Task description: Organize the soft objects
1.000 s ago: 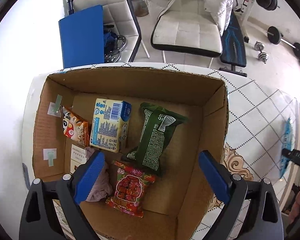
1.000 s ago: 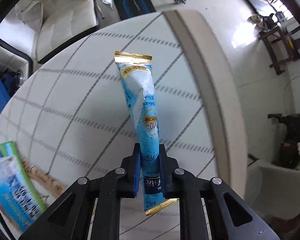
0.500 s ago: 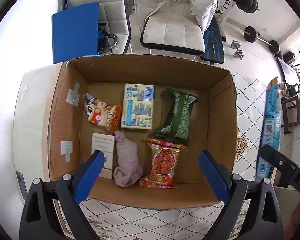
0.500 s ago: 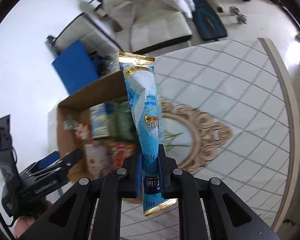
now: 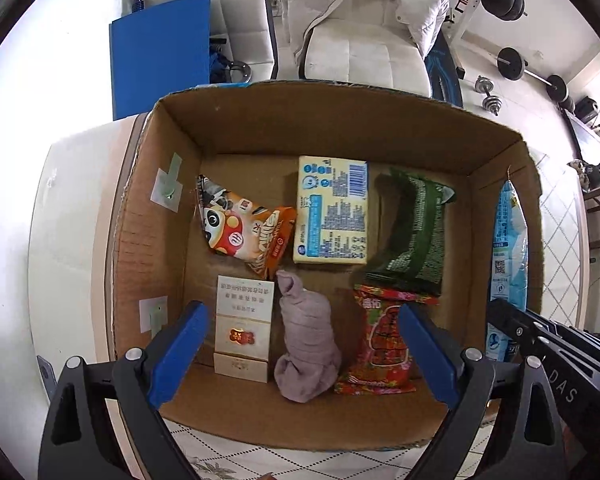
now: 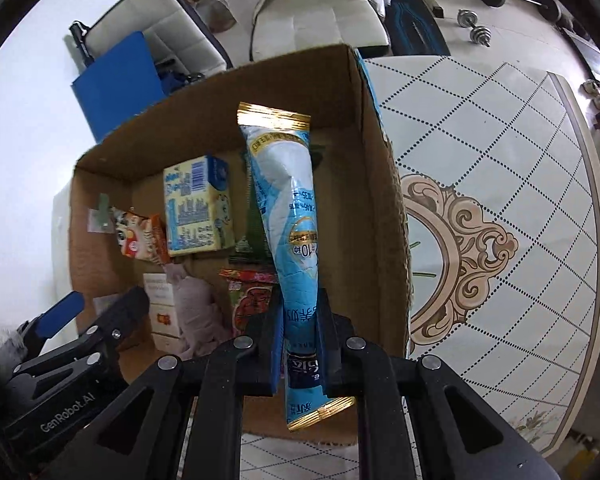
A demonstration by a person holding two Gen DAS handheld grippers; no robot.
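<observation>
An open cardboard box (image 5: 340,120) (image 6: 376,184) stands on the patterned table. Inside lie an orange panda snack bag (image 5: 244,228), a yellow carton (image 5: 332,216) (image 6: 198,208), a green packet (image 5: 414,236), a red packet (image 5: 384,344), a rolled mauve cloth (image 5: 306,340) and a white card box (image 5: 242,328). My right gripper (image 6: 300,332) is shut on a long light-blue pouch (image 6: 288,208), hanging it above the box's right side; the same pouch (image 5: 508,256) shows beyond the right wall in the left wrist view. My left gripper (image 5: 300,348) is open above the box's near edge, empty.
The table top (image 6: 500,168) with its diamond pattern and gold ornament stretches right of the box. Behind it stand a white chair with a puffy white jacket (image 5: 364,12), a blue board (image 5: 160,52), and dumbbells (image 5: 488,96) on the floor.
The right gripper carried the blue pouch from over the bare table to above the box's right side. The left gripper drew back toward the box's near edge, staying open.
</observation>
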